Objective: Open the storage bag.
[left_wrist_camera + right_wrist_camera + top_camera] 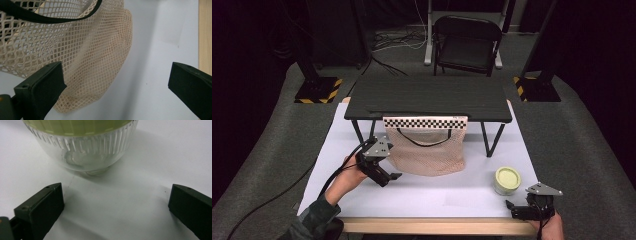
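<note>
A beige mesh bag [427, 150] with a black handle hangs from the front edge of a small black table [427, 97], under a checkered strip [425, 122]. My left gripper [387, 176] is open just left of the bag's lower corner. In the left gripper view the mesh bag [82, 57] lies ahead of the left jaw, with nothing between the jaws. A small clear ribbed jar with a pale green lid [507, 180] stands at the right. My right gripper [518, 209] is open just in front of it. The jar [82, 145] stands close ahead in the right gripper view.
A white sheet [422, 195] covers the wooden tabletop, whose front edge [432, 226] runs along the bottom. A black folding chair [467, 42] stands behind the small table. Two stands with yellow-black bases [318, 90] flank it on the grey floor.
</note>
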{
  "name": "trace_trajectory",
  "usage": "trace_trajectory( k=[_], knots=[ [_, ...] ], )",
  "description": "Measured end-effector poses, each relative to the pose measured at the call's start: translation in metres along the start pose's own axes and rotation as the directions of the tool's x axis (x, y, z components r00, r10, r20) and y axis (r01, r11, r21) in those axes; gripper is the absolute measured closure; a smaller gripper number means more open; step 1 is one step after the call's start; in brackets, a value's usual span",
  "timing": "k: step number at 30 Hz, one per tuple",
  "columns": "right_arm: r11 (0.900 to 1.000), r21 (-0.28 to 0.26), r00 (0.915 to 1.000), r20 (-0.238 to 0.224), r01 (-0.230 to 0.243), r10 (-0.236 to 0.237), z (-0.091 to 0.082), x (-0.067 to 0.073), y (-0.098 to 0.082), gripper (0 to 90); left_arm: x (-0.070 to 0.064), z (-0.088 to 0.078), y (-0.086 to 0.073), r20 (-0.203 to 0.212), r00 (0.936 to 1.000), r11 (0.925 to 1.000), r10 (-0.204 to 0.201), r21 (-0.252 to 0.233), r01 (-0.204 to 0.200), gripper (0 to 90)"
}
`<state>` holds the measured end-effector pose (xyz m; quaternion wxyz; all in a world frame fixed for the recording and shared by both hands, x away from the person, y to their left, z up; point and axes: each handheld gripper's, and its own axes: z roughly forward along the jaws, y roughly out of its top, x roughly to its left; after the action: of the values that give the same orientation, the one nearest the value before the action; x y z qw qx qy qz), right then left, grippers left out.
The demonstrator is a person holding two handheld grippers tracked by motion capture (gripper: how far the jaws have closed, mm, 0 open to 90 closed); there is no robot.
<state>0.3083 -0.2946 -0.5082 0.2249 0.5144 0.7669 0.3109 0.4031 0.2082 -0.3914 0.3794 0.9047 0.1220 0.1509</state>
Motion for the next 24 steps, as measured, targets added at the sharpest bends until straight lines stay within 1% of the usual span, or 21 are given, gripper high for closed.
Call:
trace_trajectory(
  k=[3, 4, 5, 9, 10, 11, 12, 14, 17, 18, 21, 24],
  knots=[
    [1.000, 0.000, 1.0000, 0.000, 0.000, 0.000, 0.000, 0.000, 0.000, 0.0, 0.000, 0.002, 0.004, -0.002, 0.9999, 0.9999, 0.014, 0.006, -0.014, 0.2],
    [1.000, 0.000, 1.0000, 0.000, 0.000, 0.000, 0.000, 0.000, 0.000, 0.0, 0.000, 0.002, 0.005, -0.003, 0.9998, 0.9998, 0.019, -0.002, -0.019, 0.2],
    [1.000, 0.000, 1.0000, 0.000, 0.000, 0.000, 0.000, 0.000, 0.000, 0.0, 0.001, 0.002, 0.007, 0.000, 0.9998, 0.9997, 0.021, -0.009, -0.021, 0.2],
    [1.000, 0.000, 1.0000, 0.000, 0.000, 0.000, 0.000, 0.000, 0.000, 0.0, 0.002, 0.005, 0.014, 0.010, 0.9990, 0.9991, 0.043, -0.007, -0.043, 0.2],
    [1.000, 0.000, 1.0000, 0.000, 0.000, 0.000, 0.000, 0.000, 0.000, 0.0, 0.002, 0.005, 0.014, 0.010, 0.9990, 0.9991, 0.043, -0.007, -0.043, 0.2],
    [1.000, 0.000, 1.0000, 0.000, 0.000, 0.000, 0.000, 0.000, 0.000, 0.0, 0.002, 0.006, 0.017, 0.010, 0.9982, 0.9983, 0.058, -0.007, -0.058, 0.2],
    [1.000, 0.000, 1.0000, 0.000, 0.000, 0.000, 0.000, 0.000, 0.000, 0.0, 0.002, 0.006, 0.018, 0.009, 0.9979, 0.9979, 0.064, -0.010, -0.064, 0.2],
    [1.000, 0.000, 1.0000, 0.000, 0.000, 0.000, 0.000, 0.000, 0.000, 0.0, 0.002, 0.008, 0.021, 0.010, 0.9976, 0.9976, 0.069, -0.011, -0.069, 0.2],
    [1.000, -0.001, 1.0000, -0.001, 0.000, 0.000, 0.000, 0.000, 0.000, 0.0, 0.004, 0.011, 0.026, 0.007, 0.9965, 0.9965, 0.084, 0.000, -0.084, 0.2],
    [1.000, 0.000, 1.0000, -0.001, -0.001, 0.001, 0.000, 0.000, 0.000, 0.0, 0.004, 0.012, 0.028, 0.007, 0.9964, 0.9964, 0.084, -0.005, -0.084, 0.2],
    [1.000, -0.001, 1.0000, -0.001, -0.001, 0.001, 0.000, 0.000, 0.000, 0.0, 0.006, 0.016, 0.032, 0.015, 0.9957, 0.9957, 0.092, -0.009, -0.092, 0.2],
    [1.000, 0.000, 1.0000, -0.001, 0.000, 0.000, 0.000, 0.000, 0.000, 0.0, 0.005, 0.019, 0.037, 0.022, 0.9937, 0.9940, 0.110, -0.004, -0.109, 0.2]
  ],
)
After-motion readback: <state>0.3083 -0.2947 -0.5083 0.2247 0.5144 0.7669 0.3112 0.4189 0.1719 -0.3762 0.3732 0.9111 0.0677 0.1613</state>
